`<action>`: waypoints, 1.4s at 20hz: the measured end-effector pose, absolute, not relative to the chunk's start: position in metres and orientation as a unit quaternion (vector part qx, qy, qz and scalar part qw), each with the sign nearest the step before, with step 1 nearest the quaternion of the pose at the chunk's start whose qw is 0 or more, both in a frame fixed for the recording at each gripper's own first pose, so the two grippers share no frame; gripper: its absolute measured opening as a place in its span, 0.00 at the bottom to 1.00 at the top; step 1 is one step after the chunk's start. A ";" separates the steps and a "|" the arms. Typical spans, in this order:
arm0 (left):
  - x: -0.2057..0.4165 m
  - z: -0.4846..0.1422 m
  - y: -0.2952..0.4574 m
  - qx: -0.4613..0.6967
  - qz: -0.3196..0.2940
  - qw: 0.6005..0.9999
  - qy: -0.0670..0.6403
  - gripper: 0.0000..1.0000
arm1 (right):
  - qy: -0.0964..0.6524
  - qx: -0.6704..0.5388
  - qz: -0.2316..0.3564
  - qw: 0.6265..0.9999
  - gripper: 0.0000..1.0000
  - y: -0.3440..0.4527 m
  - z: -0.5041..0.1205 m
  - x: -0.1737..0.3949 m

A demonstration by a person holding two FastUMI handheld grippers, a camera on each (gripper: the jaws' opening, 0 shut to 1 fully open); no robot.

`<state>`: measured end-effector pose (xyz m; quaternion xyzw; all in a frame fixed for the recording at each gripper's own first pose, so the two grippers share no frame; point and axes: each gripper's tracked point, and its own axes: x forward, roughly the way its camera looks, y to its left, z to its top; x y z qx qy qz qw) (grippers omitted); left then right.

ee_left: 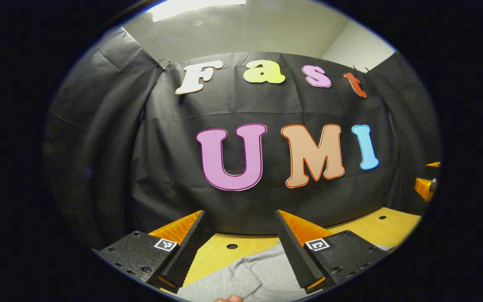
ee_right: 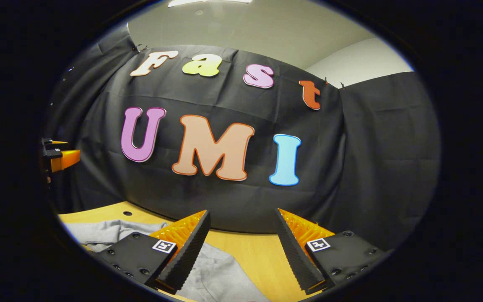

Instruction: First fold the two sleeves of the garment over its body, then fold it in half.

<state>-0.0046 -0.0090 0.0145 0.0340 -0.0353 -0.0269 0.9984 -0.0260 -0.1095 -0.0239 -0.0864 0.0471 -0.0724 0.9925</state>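
Surface: yellow wooden table (ee_left: 384,230), black cloth wall behind.
Garment: grey soft sweatshirt (ee_left: 262,274), at table's near edge, rumpled.
Left gripper (ee_left: 241,247): fingers apart, empty.
Right gripper (ee_right: 241,247): fingers apart, empty.
Progress: apparently no fold made; all steps remain.

Light came from a ceiling panel (ee_left: 197,7) overhead, blown out to plain white in the left gripper view and clipped to a sliver in the right gripper view. The booth was evenly lit, rather dim lower down. The black cloth (ee_left: 241,109) soaked up light, showing soft creases without glare. The fisheye bowed the cloth's straight edges hard near the rim. Focus was sharp; no motion blur showed.
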 end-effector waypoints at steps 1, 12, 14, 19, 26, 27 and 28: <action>-0.004 0.017 -0.009 0.034 -0.027 0.998 -0.039 0.95 | 0.055 -0.088 -0.084 0.991 0.97 -0.123 -0.030 -0.031; 0.004 0.001 -0.027 0.027 -0.041 0.999 -0.019 0.95 | 0.262 -0.119 -0.138 0.948 0.98 -0.233 -0.180 -0.120; 0.003 -0.003 -0.035 0.029 -0.046 0.998 -0.013 0.95 | 0.301 -0.114 -0.137 0.937 0.98 -0.240 -0.209 -0.144; 0.002 -0.013 -0.051 0.042 -0.059 0.997 -0.004 0.95 | 0.372 -0.096 -0.130 0.914 0.98 -0.245 -0.263 -0.193; 0.002 -0.026 -0.058 0.040 -0.060 0.997 0.017 0.95 | 0.466 -0.029 -0.120 0.876 0.99 -0.239 -0.320 -0.248; 0.002 -0.028 -0.058 0.041 -0.059 0.997 0.018 0.95 | 0.475 -0.023 -0.116 0.872 0.98 -0.237 -0.324 -0.252; 0.003 -0.028 -0.058 0.042 -0.059 0.997 0.019 0.94 | 0.482 -0.016 -0.113 0.869 0.98 -0.235 -0.327 -0.257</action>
